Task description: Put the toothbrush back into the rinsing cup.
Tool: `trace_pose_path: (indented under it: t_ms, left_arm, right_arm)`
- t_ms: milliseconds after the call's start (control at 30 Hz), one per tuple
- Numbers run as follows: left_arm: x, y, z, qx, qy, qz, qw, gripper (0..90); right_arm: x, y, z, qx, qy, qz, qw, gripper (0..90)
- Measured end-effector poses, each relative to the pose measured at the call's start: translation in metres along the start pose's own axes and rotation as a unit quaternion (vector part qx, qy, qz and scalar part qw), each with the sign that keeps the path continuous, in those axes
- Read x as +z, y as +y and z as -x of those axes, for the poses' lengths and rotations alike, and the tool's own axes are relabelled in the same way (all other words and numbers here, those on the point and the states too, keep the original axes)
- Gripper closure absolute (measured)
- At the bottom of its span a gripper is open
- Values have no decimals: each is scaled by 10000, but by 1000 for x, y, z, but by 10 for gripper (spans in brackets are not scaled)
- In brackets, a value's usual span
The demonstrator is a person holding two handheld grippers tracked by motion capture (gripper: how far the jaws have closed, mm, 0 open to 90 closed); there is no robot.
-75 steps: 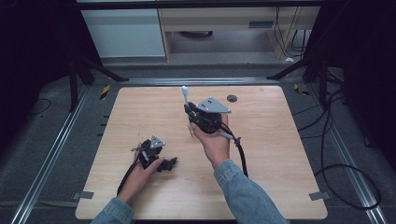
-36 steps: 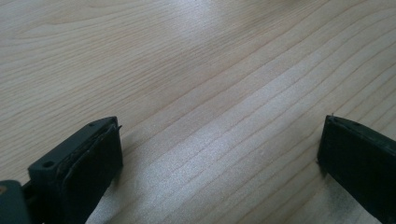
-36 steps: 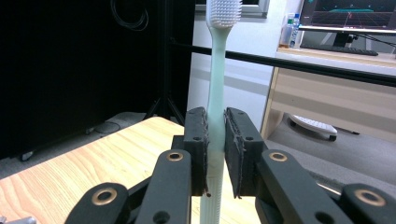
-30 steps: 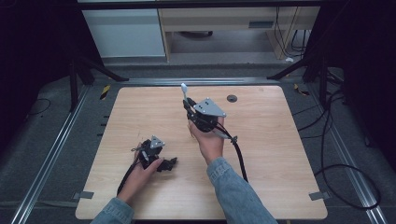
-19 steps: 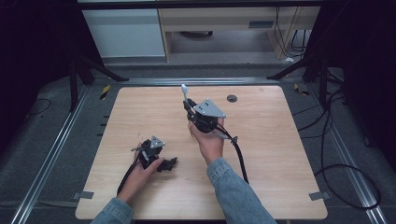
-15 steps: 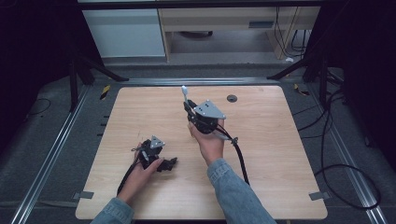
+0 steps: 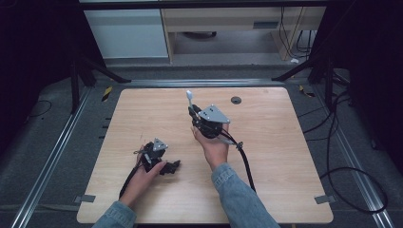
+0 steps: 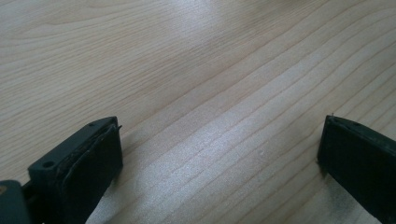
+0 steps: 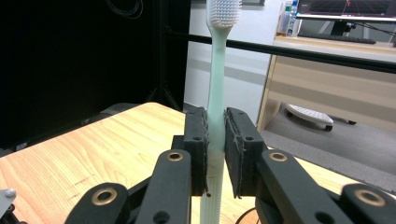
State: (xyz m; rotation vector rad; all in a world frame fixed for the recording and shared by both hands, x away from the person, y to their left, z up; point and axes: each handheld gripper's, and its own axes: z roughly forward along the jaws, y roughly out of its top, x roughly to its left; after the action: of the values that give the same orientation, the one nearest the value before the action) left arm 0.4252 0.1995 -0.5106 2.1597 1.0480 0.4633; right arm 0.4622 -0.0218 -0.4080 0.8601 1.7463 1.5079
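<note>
A pale green toothbrush point(image 9: 215, 84) with white bristles stands upright between the pads of my right gripper point(image 9: 215, 140), which is shut on its handle. From above, that right gripper point(image 7: 194, 112) is held over the middle of the wooden table point(image 7: 266, 142), the toothbrush point(image 7: 189, 97) sticking out toward the far edge. My left gripper point(image 7: 173, 166) rests low on the table near the front left. In the left gripper view its fingers point(image 8: 88, 163) stand wide apart over bare wood, with nothing between them.
A small dark round hole point(image 7: 236, 99) sits in the table near the far edge. Black cables point(image 7: 244, 164) trail from both grippers toward the front. Metal rails point(image 7: 52, 156) and dark floor surround the table; shelving stands beyond it.
The right hand has drifted slightly toward the far left with the toothbrush still gripped. The left hand has stayed where it was.
</note>
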Motion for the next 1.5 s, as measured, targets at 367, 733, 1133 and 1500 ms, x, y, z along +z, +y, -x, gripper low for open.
trace_pose_path:
  t_ms: [367, 733, 1133, 1500]
  left_arm:
    - [0, 0, 0, 2, -2, 2, 10000, 0]
    - [0, 0, 0, 4, -4, 2, 10000, 0]
    - [0, 0, 0, 6, -4, 1, 10000, 0]
    - [0, 0, 0, 5, -4, 2, 10000, 0]
  right_arm:
    - [1, -7, 2, 39, -15, -60, 10000, 794]
    - [2, -13, 3, 87, -30, -91, 9999, 793]
    - [3, -19, 3, 89, -30, -123, 9999, 793]
    - [2, -25, 3, 163, -51, -96, 9998, 793]
